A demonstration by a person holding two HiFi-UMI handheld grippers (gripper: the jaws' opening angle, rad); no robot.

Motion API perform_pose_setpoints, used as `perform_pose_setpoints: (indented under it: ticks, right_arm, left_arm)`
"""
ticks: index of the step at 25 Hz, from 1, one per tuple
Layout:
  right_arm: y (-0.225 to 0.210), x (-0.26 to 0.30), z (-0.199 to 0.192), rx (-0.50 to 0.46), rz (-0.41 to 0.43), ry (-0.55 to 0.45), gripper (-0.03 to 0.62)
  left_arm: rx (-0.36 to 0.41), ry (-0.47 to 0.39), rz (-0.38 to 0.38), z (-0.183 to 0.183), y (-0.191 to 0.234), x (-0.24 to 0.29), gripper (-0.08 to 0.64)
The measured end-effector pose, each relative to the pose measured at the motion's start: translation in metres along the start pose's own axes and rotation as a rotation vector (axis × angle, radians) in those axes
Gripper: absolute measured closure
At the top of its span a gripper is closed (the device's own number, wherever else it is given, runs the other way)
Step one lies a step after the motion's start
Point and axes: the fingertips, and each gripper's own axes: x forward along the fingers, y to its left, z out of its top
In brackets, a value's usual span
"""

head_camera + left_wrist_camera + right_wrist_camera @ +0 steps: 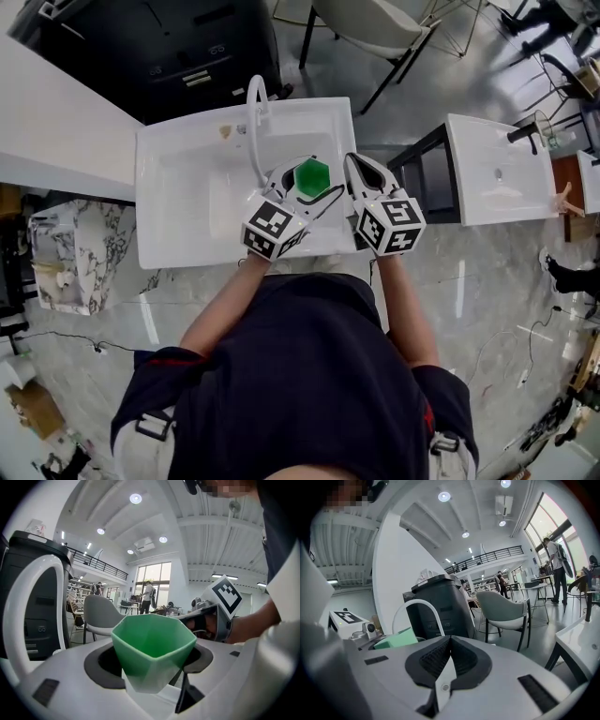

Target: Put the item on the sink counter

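A green faceted cup (311, 175) hangs over the right part of the white sink counter (187, 192), just right of the faucet (255, 112). My left gripper (310, 184) is shut on it, one jaw on each side. In the left gripper view the cup (152, 641) stands upright between the jaws of the left gripper (151, 665), mouth up. My right gripper (353, 161) is beside the cup on its right, shut and empty. In the right gripper view the right gripper (450, 640) has its pads meeting, and the cup (396, 638) shows at the left.
The curved white faucet (28, 597) rises close to the left of the cup. A second sink unit (497, 169) stands to the right, a chair (375, 23) and a black machine (150, 37) behind, a white counter (56, 122) and a marble block (75, 244) at left.
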Motion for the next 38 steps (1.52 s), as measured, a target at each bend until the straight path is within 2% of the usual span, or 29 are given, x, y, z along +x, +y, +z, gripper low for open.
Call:
perform_pose_setpoints:
  ticks: [8, 22, 38]
  right_arm:
    - [-0.023, 0.013, 0.005, -0.013, 0.06, 0.026, 0.558]
    - [-0.055, 0.033, -0.004, -0.011, 0.142, 0.085, 0.558]
    - [-0.068, 0.066, -0.02, -0.003, 0.219, 0.158, 0.558]
  left_arm:
    - [-0.017, -0.033, 0.07, 0.007, 0.011, 0.021, 0.235]
    - [-0.044, -0.029, 0.189, -0.003, 0.036, 0.051, 0.236]
    - [-0.097, -0.009, 0.255, -0.021, 0.065, 0.072, 0.236]
